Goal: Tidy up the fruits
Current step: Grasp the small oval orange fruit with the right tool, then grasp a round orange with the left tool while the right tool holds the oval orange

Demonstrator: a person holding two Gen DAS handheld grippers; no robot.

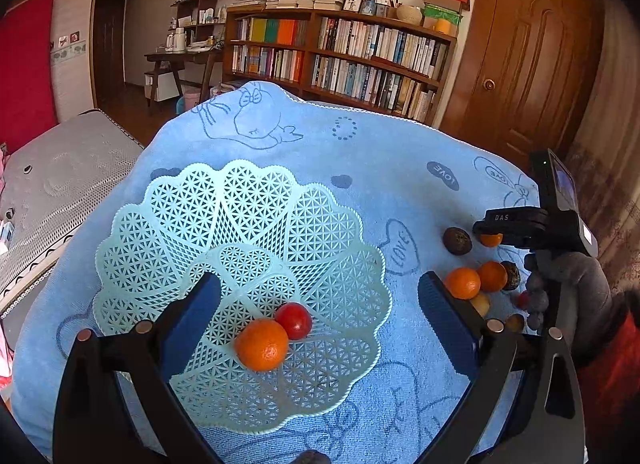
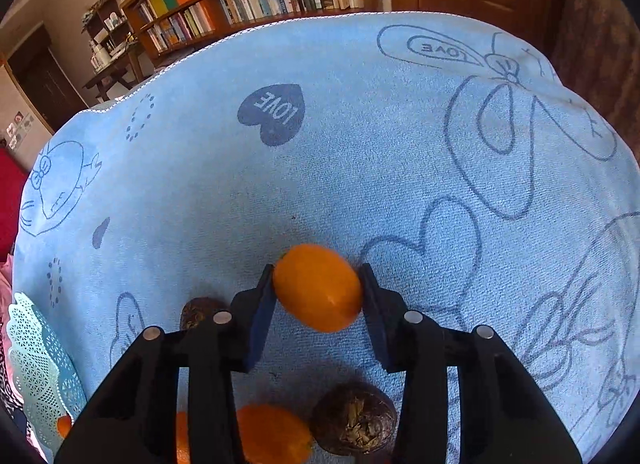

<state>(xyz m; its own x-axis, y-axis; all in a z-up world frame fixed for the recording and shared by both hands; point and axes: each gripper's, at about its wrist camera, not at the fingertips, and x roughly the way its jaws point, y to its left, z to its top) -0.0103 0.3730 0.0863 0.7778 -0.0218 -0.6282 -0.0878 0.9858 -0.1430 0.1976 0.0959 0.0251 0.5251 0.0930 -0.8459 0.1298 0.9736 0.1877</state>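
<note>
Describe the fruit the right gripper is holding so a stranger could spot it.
Start at the light blue cartoon-print towel, then find the right gripper above it. Between its dark blue pads sits a small oval orange fruit, lifted off the cloth, unlike the round brown wrinkled fruit lying below.

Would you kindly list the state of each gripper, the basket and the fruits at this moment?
Left gripper: open, hovering over the basket, holding nothing.
Right gripper: shut on the small orange fruit, held above the blue towel.
Basket: upright on the towel, holding an orange and a red fruit.
Loose fruits: lying on the towel, outside the basket.
</note>
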